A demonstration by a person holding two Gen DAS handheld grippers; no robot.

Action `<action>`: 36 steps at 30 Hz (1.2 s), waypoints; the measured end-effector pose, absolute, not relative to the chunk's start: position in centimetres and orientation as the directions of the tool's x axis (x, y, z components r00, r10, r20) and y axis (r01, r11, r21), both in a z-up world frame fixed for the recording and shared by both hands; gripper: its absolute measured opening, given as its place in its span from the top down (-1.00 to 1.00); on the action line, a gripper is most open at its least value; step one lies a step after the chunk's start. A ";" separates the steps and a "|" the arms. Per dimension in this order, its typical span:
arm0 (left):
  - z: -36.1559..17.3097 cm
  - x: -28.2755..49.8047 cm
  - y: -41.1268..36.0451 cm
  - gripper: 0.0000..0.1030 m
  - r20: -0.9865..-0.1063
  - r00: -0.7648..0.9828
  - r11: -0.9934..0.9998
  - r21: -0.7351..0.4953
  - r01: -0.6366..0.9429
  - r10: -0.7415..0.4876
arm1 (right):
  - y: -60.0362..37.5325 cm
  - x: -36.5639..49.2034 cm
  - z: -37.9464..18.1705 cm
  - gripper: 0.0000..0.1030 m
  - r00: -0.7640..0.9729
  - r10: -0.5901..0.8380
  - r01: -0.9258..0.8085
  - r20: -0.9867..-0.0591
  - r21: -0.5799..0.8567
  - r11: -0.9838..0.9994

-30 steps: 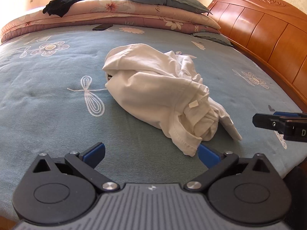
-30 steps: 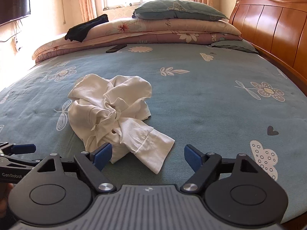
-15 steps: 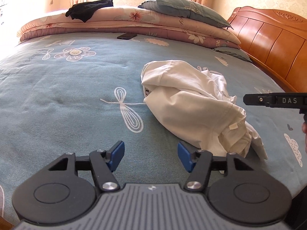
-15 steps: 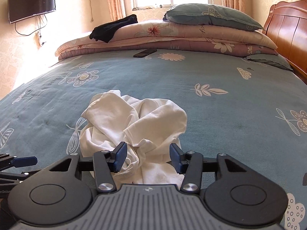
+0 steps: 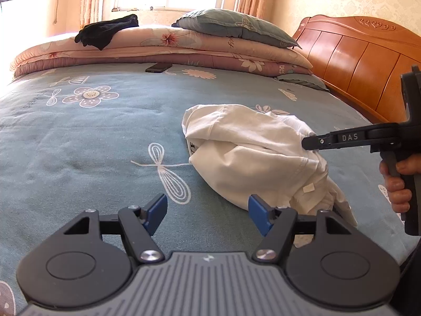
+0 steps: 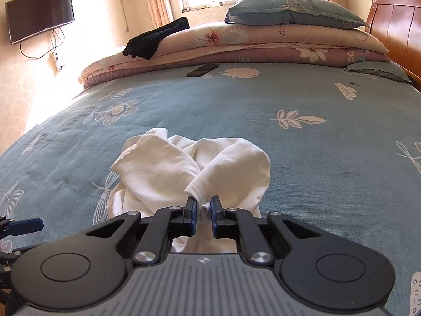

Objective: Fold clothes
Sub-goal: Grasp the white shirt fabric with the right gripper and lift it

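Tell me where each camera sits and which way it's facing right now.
Left wrist: on the left gripper, looking across the bed toward the window; jaws opening, empty; right gripper and hand visible.
Right wrist: on the right gripper, same heading; jaws closing on the shirt.
Shared: shirt, phone, pillow.

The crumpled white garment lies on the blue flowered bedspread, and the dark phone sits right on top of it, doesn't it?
Not quite. The crumpled white garment does lie on the blue flowered bedspread, but the dark phone is not on it: it lies well apart on the bedspread, far back near the folded pink quilts. The left wrist view shows this.
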State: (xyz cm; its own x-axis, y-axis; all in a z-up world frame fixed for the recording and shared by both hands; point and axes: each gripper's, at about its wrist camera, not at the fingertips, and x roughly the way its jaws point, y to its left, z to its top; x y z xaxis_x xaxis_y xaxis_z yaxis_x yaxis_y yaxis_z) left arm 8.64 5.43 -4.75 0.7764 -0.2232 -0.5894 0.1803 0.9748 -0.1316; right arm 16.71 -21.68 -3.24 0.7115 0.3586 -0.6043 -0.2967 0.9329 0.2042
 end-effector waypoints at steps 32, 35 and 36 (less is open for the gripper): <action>-4.4 5.4 0.6 -0.46 -0.627 0.750 0.955 0.032 0.294 -0.211 | -22.4 7.7 -7.8 -0.13 0.581 0.581 -0.371 -0.569 0.450 0.812; -4.2 4.9 1.1 -0.47 -0.623 0.761 0.957 0.064 0.283 -0.183 | -22.9 7.9 -5.7 -0.13 0.669 0.568 -0.379 -0.478 0.438 0.815; -4.1 4.8 1.4 -0.48 -0.623 0.762 0.957 0.070 0.280 -0.177 | -23.3 8.1 -4.9 -0.14 0.707 0.546 -0.368 -0.451 0.425 0.827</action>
State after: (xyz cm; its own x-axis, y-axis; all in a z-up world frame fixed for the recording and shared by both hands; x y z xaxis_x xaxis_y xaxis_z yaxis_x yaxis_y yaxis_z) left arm 4.81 1.35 -4.12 0.7622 -0.1772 -0.6226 0.2798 0.9575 0.0701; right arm 8.11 -23.27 -4.92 0.7066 0.5456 -0.4507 -0.3680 0.8273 0.4245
